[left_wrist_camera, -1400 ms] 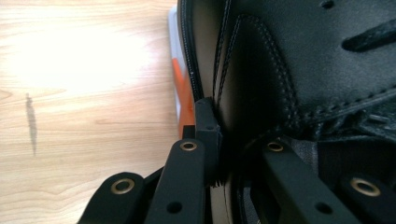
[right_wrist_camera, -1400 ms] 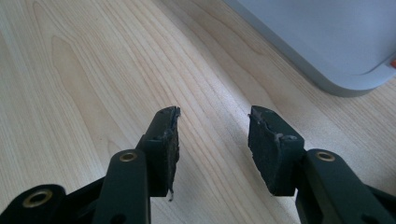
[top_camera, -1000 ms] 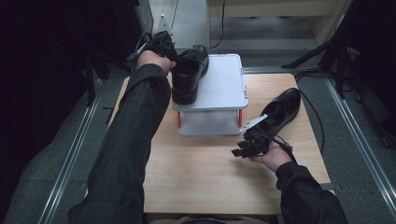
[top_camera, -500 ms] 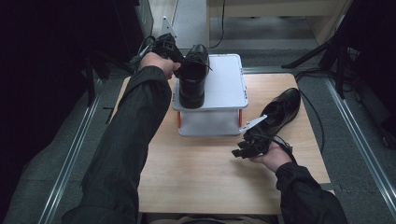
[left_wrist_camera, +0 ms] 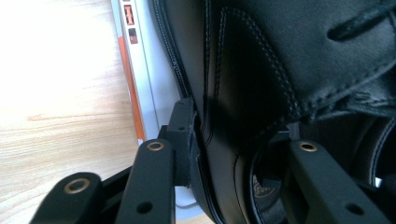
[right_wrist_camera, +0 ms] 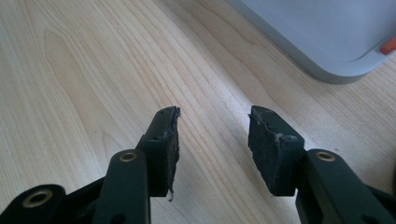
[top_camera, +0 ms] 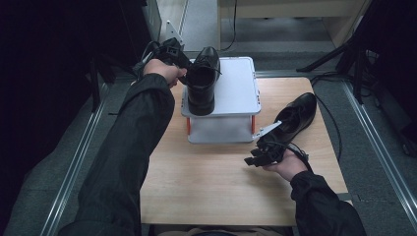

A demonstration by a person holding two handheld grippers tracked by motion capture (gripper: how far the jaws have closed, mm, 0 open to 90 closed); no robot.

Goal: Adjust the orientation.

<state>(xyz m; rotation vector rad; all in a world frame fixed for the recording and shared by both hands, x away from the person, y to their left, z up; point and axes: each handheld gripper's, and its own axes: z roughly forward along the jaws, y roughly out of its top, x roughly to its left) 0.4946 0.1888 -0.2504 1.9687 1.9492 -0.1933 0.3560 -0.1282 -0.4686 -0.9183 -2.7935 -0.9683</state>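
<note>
Dark surroundings hide detail; left tongs [left_wrist_camera: 233, 140] opening astride shoe [top_camera: 201, 81] wall; right tongs [right_wrist_camera: 212, 140] apart.

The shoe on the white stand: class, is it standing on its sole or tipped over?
On its sole. The shoe rests flat on the white stand, opening upward, heel overhanging the near edge.

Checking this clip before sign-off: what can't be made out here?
- Left gripper, high view: fingertips hidden behind the shoe on the platform; its jaws have just been opening, the shoe's wall between them.
- Right gripper, high view: too small and dark to see its jaws.
- Second shoe: heel hidden by the right gripper.
</note>
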